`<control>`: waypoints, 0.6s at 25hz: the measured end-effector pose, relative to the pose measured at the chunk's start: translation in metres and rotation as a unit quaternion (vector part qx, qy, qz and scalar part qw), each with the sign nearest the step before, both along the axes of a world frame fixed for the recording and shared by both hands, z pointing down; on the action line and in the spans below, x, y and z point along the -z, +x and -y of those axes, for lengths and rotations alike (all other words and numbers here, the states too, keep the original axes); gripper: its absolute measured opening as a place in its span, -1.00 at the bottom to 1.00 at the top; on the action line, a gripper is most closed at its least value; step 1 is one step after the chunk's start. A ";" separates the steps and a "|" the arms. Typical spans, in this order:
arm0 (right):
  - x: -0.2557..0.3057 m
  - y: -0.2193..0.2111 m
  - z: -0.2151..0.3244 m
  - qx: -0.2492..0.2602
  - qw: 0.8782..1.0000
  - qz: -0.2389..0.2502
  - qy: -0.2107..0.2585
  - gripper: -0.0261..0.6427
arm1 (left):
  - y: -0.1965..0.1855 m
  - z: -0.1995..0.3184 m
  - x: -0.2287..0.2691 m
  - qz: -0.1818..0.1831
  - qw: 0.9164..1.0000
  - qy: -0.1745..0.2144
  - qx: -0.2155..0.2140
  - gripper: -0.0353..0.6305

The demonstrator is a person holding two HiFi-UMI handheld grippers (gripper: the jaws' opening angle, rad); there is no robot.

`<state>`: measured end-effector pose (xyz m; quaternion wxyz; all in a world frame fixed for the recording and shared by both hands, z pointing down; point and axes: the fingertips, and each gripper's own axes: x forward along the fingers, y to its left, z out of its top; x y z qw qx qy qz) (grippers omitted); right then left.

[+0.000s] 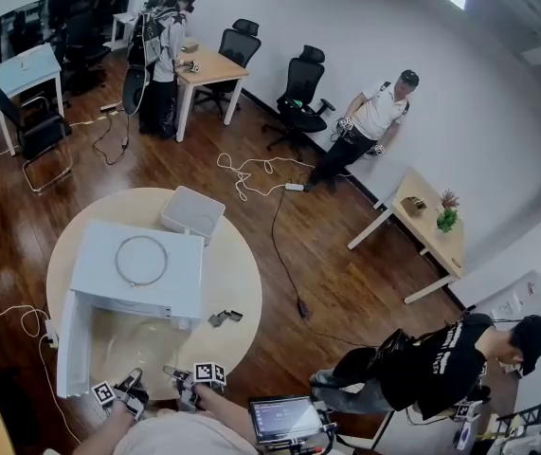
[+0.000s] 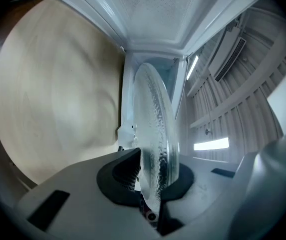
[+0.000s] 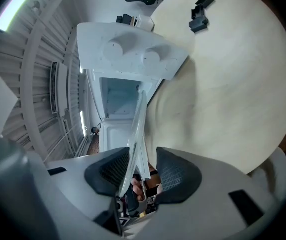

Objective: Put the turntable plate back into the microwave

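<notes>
- The glass turntable plate [image 2: 155,134] stands edge-on between the left gripper's [image 2: 150,179] jaws, which are clenched on its rim.
- Another part of its rim runs between the right gripper's [image 3: 143,171] jaws. They are released and apart, with the glass close to one pad and clear of the other.
- Just ahead of both jaws is the microwave [image 3: 127,54], its cavity open, on the round counter [image 3: 233,84].
- A thin ring [image 1: 141,260] lies on the microwave's top.

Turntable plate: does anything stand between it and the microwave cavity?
Nothing visible does: the door is swung open and the cavity ahead of the turntable plate looks bare. The roller ring lies on top of the microwave, not inside.
</notes>
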<state>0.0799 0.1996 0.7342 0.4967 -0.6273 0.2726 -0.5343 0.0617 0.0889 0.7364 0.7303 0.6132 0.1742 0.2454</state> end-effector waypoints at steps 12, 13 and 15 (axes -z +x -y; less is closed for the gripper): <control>0.021 0.012 0.004 0.009 0.998 -0.027 0.057 -0.49 | 0.001 -0.003 0.030 -0.026 0.999 0.000 0.034 -0.79; 0.023 0.013 0.004 0.011 0.998 -0.028 0.060 -0.49 | 0.001 -0.003 0.032 -0.028 0.999 0.001 0.036 -0.79; 0.029 0.012 0.003 0.017 0.997 -0.031 0.067 -0.49 | 0.000 -0.005 0.039 -0.031 0.999 0.004 0.039 -0.79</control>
